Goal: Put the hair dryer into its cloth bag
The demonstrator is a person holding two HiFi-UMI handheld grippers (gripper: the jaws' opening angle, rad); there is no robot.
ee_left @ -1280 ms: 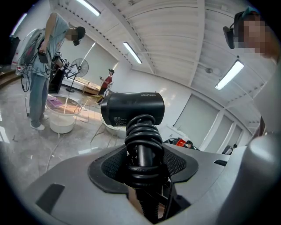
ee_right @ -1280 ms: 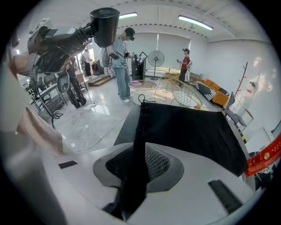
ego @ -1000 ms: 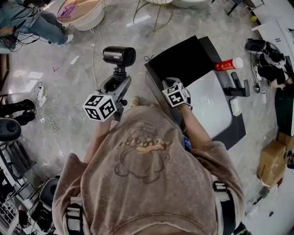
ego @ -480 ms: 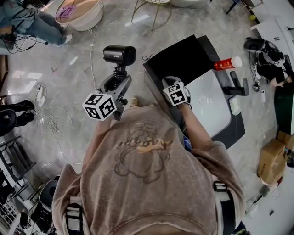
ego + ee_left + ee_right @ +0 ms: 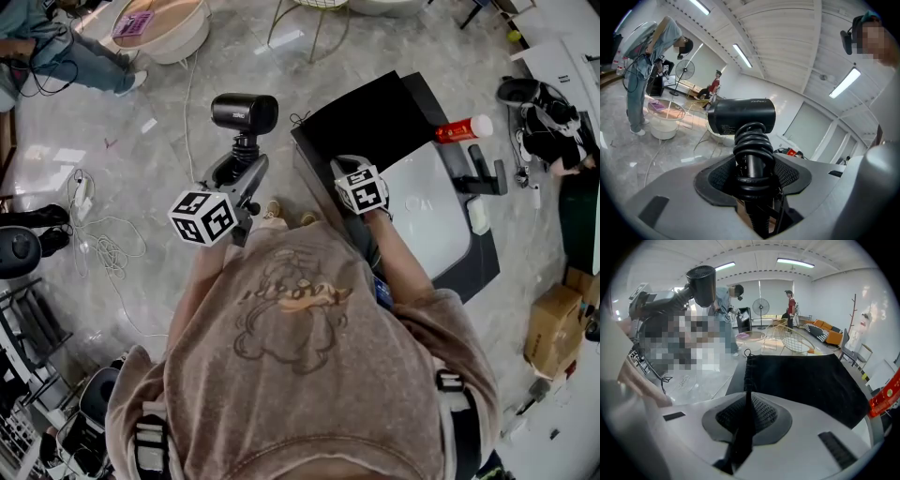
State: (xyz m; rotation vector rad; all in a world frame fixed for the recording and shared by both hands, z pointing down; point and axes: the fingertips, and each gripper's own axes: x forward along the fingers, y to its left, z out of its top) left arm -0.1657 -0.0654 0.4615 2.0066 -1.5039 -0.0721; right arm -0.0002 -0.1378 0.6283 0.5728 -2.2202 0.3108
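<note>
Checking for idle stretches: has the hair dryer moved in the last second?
No. The hair dryer keeps its spot relative to the red bottle in the head view.

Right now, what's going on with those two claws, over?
Left gripper clamped on hair dryer handle, cord coiled round it. Right gripper pinching cloth bag edge. Dryer not yet in bag; nothing seen between them.

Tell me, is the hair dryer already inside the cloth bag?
No, the hair dryer sits clamped in the left gripper, apart from the black cloth bag.
</note>
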